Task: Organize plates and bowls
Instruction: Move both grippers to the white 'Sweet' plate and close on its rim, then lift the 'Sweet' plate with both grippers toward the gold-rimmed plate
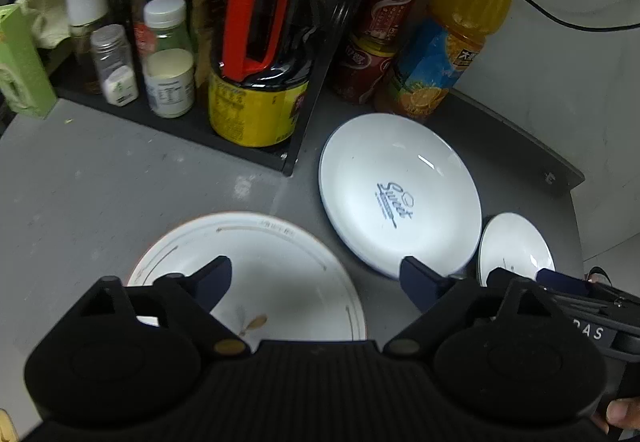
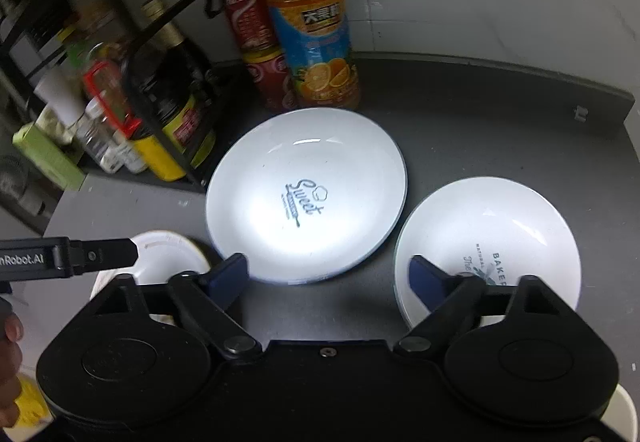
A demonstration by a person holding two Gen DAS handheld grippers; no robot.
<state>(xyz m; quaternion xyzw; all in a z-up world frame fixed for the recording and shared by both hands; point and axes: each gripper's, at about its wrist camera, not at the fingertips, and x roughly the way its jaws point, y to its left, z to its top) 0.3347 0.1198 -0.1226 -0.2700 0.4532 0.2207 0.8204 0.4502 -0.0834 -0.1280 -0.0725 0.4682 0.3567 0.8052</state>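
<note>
Currently, both your left gripper (image 1: pixel 316 282) and right gripper (image 2: pixel 330 276) gape wide, empty. The Sweet plate (image 2: pixel 306 192) lies mid-counter; glazed, slippery, breakable: grip its rim.

White plate (image 2: pixel 306 194), blue "Sweet" print; grey counter (image 2: pixel 480 130).

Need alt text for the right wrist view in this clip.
The open right gripper hovers empty above a dark counter, between a white "Sweet" plate and a white bowl. An orange juice bottle and red cans stand behind; the left gripper enters at left.
</note>
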